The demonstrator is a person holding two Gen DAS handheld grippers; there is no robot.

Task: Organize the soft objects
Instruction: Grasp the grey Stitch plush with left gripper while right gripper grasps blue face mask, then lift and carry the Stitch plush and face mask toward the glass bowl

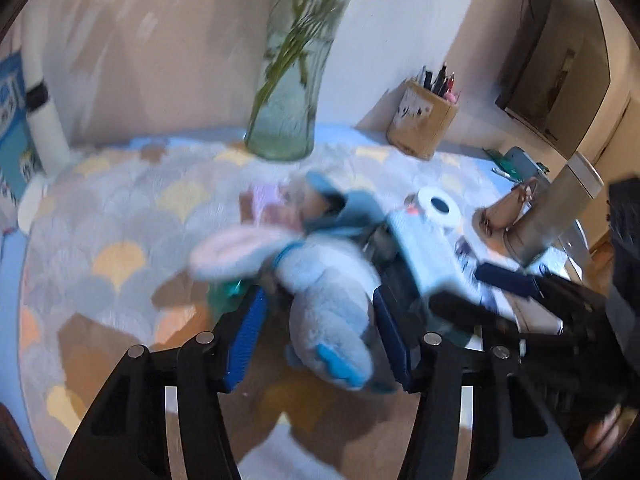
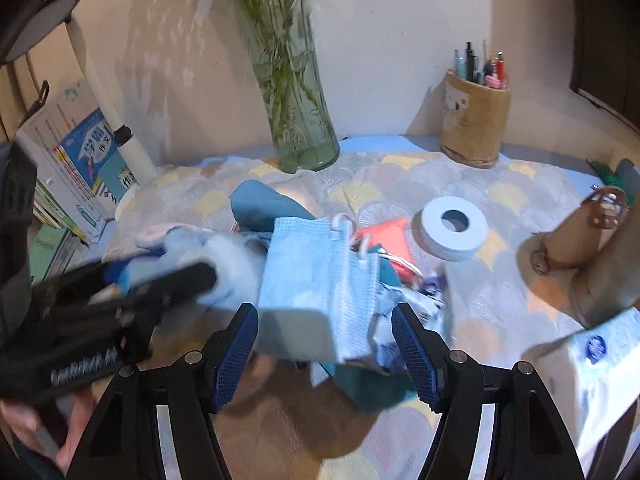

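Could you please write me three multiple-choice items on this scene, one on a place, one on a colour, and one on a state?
1. Where does the vase stand?
A. at the back by the wall, behind the pile of soft things
B. on the floor
C. inside the pen holder

2. What colour is the face mask?
A. red
B. light blue
C. black

3. What lies between the left gripper's fingers?
A. the tape roll
B. nothing
C. the plush toy

Answers: 1 A, the vase rises at the table's far edge against the wall. 2 B, the pleated mask is pale blue. 3 C, the left wrist view shows the toy's body between the blue pads.
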